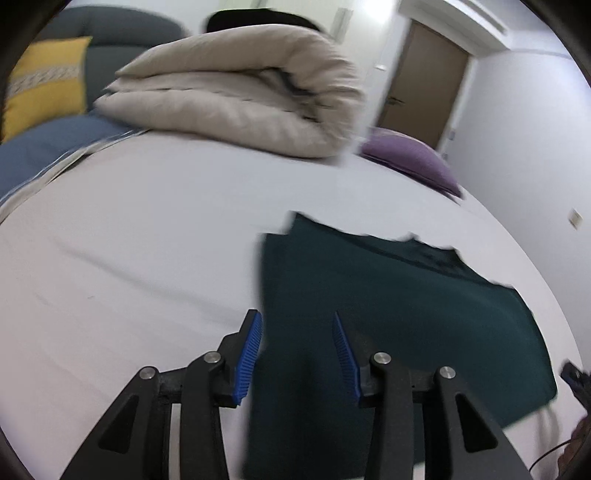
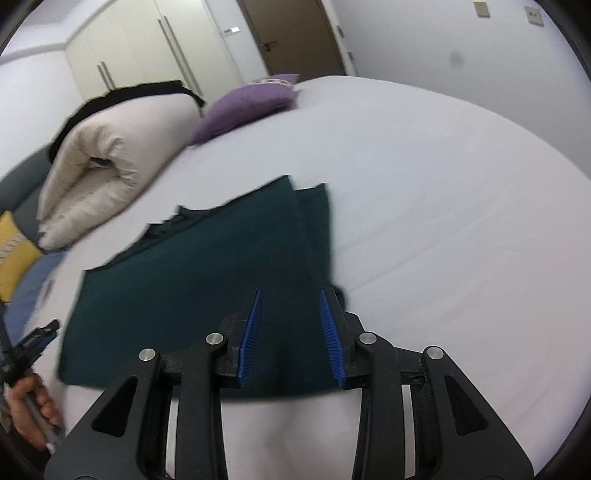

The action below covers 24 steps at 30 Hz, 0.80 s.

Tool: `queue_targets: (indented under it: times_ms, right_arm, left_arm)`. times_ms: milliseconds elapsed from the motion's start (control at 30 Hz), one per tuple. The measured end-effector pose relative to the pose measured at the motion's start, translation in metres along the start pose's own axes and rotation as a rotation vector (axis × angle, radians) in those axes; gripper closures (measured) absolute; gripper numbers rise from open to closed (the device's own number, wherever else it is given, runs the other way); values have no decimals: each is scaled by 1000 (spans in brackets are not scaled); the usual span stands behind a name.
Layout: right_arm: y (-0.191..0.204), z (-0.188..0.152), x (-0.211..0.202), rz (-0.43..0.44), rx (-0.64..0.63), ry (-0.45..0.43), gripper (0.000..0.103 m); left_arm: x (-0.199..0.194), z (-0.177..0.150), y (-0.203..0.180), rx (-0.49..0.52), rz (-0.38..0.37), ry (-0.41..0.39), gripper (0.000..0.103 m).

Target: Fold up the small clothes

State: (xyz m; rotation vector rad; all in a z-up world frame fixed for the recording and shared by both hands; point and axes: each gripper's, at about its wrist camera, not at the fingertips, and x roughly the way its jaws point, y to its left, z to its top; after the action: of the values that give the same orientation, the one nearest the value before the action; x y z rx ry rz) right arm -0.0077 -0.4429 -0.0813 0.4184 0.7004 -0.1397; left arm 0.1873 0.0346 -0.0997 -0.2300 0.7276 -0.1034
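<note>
Dark-green knit garment [image 1: 388, 314] lies flat on the white bed sheet [image 1: 147, 240], partly folded: one side panel is turned in over the body along a straight edge, visible in both views [image 2: 221, 277]. Collar end points toward the folded cream duvet [image 1: 236, 92].

Left gripper [image 1: 297, 347]: black frame, blue ribbed pads, poised over the garment's near left edge. Jaws part open, a clear gap between pads; dark cloth shows in the gap but lies on the sheet below, not pinched. Nothing held.

Right gripper [image 2: 290, 332]: same build, poised over the garment's near right edge. Jaws part open and still widening; cloth seen between the pads, pads not pressing on it. Nothing held.

Left hand [image 2: 33, 413] visible at the lower left of the right wrist view, wrapped round its gripper handle.

Surroundings: purple cushion [image 2: 247, 103] just beyond the duvet, yellow patterned cushion [image 1: 44, 85] on a grey-blue sofa [image 1: 122, 40], brown door [image 2: 295, 33], cream wardrobe doors [image 2: 147, 44]. Both views motion-blurred.
</note>
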Motion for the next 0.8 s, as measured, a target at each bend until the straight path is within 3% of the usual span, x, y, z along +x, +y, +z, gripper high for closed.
queue_targets:
  times_ms: [167,233,300,367,433,633,667,733,800]
  right_arm:
    - [20,-15,10,275,62,109,71]
    - [35,-24,24,350,67,177,71]
    - [45,-36,41,394,60,257,70]
    - [39,-43,54,364,78,297,70]
    - [21,-43,49,379,138,251,70]
    - [-64,-31,12,229,306,97,73]
    - [-76,-29,-1,170,326,59,64]
    - [-92,-23,-14,16,359,20,62]
    - [-98,-23,-30,8,406,-9,62]
  left_arm:
    - [10,-17,-50,124,-89,79,55]
    - [29,-30,-64,193,-66,161,52]
    - [35,-36,-60,206,-52,161,51]
    - [30,-33,-53,175,-51,169,51]
    - [27,-33,-43,169,-33,168,51]
    - [6,-35,-2,59,-26,161,55]
    - [0,-39,1,53,-22,158,55]
    - [-5,-36,1,40,-12,160,55]
    - [-11,-28,-7,48,2,135,53]
